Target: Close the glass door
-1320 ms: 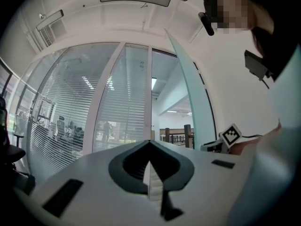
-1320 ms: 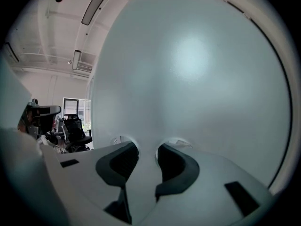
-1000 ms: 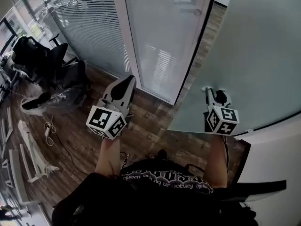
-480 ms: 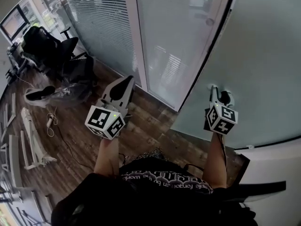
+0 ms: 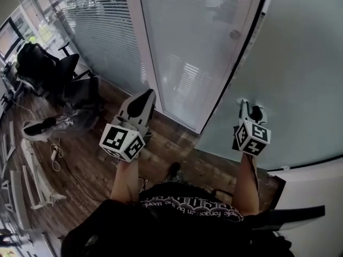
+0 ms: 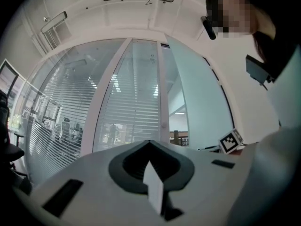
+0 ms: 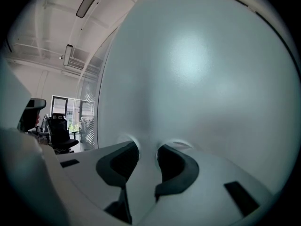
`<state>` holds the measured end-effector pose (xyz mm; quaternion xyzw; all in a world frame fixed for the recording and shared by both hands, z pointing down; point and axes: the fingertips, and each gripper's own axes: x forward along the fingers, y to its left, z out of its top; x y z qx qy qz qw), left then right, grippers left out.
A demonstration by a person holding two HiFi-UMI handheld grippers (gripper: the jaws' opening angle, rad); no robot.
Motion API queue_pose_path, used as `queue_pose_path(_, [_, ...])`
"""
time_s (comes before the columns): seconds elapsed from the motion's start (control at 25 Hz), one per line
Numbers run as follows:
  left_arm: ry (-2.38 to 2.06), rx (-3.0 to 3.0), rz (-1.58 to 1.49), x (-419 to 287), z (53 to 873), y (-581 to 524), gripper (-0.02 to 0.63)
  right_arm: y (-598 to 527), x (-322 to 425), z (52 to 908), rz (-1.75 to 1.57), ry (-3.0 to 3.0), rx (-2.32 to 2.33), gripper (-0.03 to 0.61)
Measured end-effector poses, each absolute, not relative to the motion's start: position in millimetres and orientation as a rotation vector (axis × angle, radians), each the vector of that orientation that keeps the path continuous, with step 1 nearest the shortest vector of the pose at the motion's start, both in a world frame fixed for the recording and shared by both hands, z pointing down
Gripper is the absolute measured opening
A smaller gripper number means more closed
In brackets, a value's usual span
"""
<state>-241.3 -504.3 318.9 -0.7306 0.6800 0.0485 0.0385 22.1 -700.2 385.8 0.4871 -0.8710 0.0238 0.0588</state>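
Room for moving is lying left of the glass door point(image 5: 300, 79), whose dark leading edge point(image 5: 230, 90) is running slantwise from the upper right down toward the floor. A wedge of wooden plank floor point(image 5: 179, 138) is showing between that edge and the fixed glazed panel point(image 5: 187, 52) behind it, so the door is standing ajar at an angle to the panel. The door's frosted pane is filling the right side of the head view.

The right tongs point(image 5: 250, 107) are pointing at the frosted pane with both tips right against it; the jaws are standing well apart, with only the pale glass showing between them and nothing clamped. The left tongs point(image 5: 143, 98) are hanging over the open floor, well apart from the door, jaws pressed together and holding nothing.

A white frame post point(image 5: 142, 42) is separating the panel, which is carrying a round knob point(image 5: 234, 35), from a glass partition with slatted blinds point(image 5: 99, 36). Black office chairs point(image 5: 43, 63) are crowding the far left, and a loose cable point(image 5: 56, 154) is trailing on the planks near them. A white wall point(image 5: 316, 197) is closing off the lower right.
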Motion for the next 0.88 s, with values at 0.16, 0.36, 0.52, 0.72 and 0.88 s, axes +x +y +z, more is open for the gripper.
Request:
queue_pose_path(0.16, [2.03, -2.293, 0.154, -252, 316, -540, 0.002, -719, 18, 385, 0.074, -2.621, 1.514, 0.123])
queue_pose_path(0.36, [1.977, -2.334, 0.16, -267, 311, -579, 0.002, -743, 15, 383, 0.072, -2.601, 1.569, 0.123])
queue_pose_path(0.52, [1.934, -2.37, 0.155, -275, 312, -605, 0.002, -762, 14, 383, 0.065, -2.58, 1.614, 0.123])
queue_pose_path(0.72, [1.894, -2.411, 0.151, -291, 315, -631, 0.002, -784, 9, 384, 0.076, -2.561, 1.664, 0.123])
queue_pose_path(0.88, [1.844, -2.455, 0.14, -293, 315, -648, 0.002, -799, 11, 384, 0.078, -2.549, 1.7, 0.123])
